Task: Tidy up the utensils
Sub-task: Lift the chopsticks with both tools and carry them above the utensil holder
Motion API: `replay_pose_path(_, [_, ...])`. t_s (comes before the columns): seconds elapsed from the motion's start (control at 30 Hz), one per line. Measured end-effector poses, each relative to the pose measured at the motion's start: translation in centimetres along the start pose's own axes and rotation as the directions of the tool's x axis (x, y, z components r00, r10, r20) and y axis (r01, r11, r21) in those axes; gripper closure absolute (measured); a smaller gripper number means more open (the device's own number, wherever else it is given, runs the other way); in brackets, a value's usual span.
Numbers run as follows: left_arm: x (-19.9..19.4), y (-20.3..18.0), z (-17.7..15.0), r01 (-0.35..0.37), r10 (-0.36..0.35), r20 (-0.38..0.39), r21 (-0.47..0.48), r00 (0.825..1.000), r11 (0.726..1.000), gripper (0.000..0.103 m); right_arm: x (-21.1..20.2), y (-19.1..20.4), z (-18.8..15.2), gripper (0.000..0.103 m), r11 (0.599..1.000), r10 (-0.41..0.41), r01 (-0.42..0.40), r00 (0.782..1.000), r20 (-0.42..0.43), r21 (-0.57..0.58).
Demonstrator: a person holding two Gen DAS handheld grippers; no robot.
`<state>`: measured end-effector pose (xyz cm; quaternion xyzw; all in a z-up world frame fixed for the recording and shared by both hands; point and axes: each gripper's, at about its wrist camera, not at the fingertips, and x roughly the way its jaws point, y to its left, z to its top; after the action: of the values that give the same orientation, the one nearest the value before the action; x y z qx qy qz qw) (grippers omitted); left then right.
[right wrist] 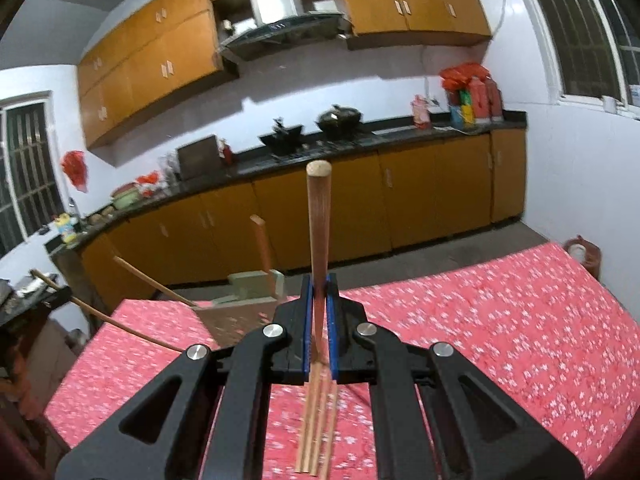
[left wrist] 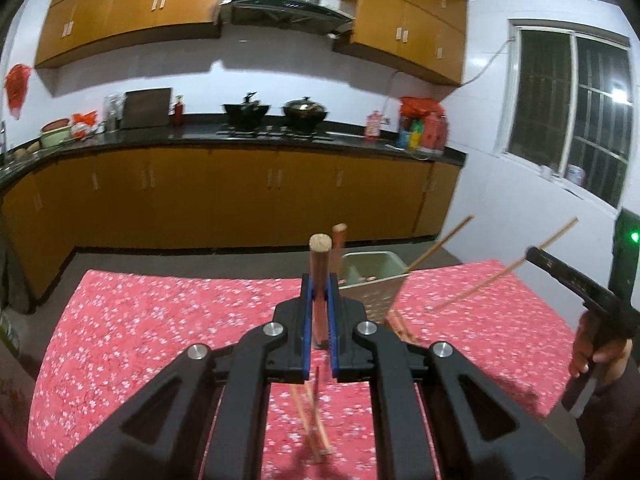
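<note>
holder [left wrist: 370, 280]: near side hidden by tongs | loose chopsticks [left wrist: 316, 420]: blurred | person: cut off at edge

No text, label, brand, number or sign can be read in either view. The colourful packages [left wrist: 423, 128] on the counter at about two o'clock carry printing, but it is too blurred and small to make out. The same holds for the small bottle [right wrist: 68, 227] at nine o'clock in the right wrist view.
</note>
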<state>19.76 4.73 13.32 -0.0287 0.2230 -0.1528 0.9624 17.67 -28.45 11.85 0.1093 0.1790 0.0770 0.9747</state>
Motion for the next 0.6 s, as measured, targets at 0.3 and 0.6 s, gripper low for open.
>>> replay_pose_path(0.3, [-0.9,-3.0,3.5,0.052,-0.053,0.102,0.016,0.993,0.999,0.095,-0.7,3.1,2.7,0.096,0.996,0.085,-0.082,0.994,0.071,-0.044])
replay_pose_path(0.6, [2.5,-4.2,6.8,0.005,-0.008,0.135,0.015,0.991,1.0,0.095,3.5,5.2,4.4,0.096,0.995,0.067,-0.063,0.996,0.062,-0.078])
